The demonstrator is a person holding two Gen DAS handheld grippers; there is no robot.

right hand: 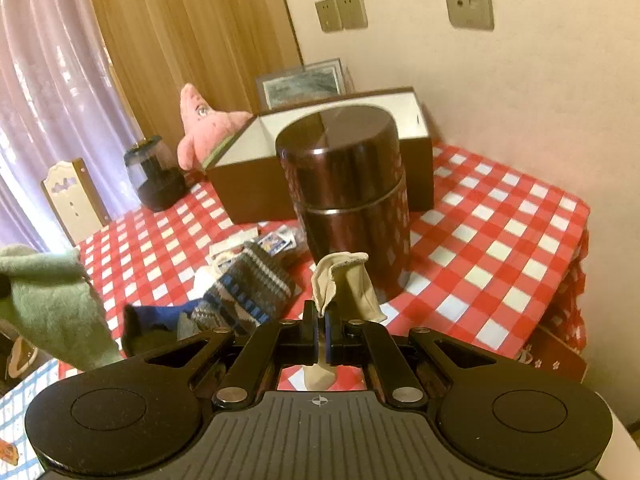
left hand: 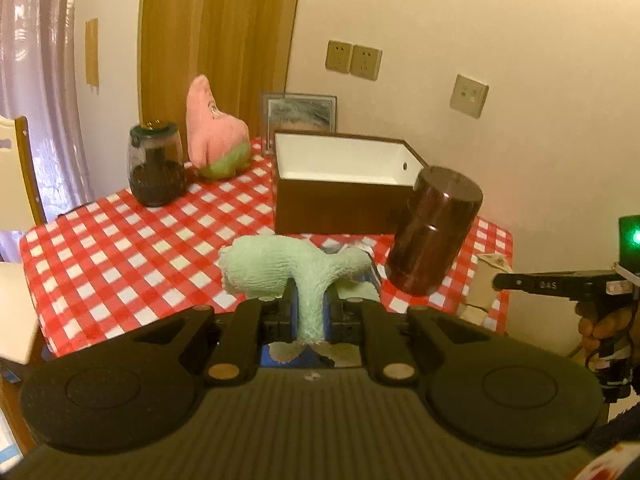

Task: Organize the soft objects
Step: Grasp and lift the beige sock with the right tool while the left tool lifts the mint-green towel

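Note:
My left gripper (left hand: 311, 314) is shut on a pale green cloth (left hand: 280, 272) and holds it above the red checked table (left hand: 120, 248); the cloth also shows at the left edge of the right wrist view (right hand: 52, 300). My right gripper (right hand: 321, 322) is shut on a beige sock (right hand: 352, 284) close to the table's front edge. A striped grey and blue knit sock (right hand: 244, 288) lies on the table left of it. A pink star plush (left hand: 212, 132) leans at the back, also seen in the right wrist view (right hand: 204, 124). An open brown box with white inside (left hand: 340, 184) stands behind.
A dark brown cylindrical canister (right hand: 348, 188) stands right before the right gripper, in front of the box (right hand: 248, 192). A dark glass jar (left hand: 156, 168) stands at the back left. Small packets (right hand: 276, 240) lie by the canister. A chair (right hand: 76, 200) is at the left.

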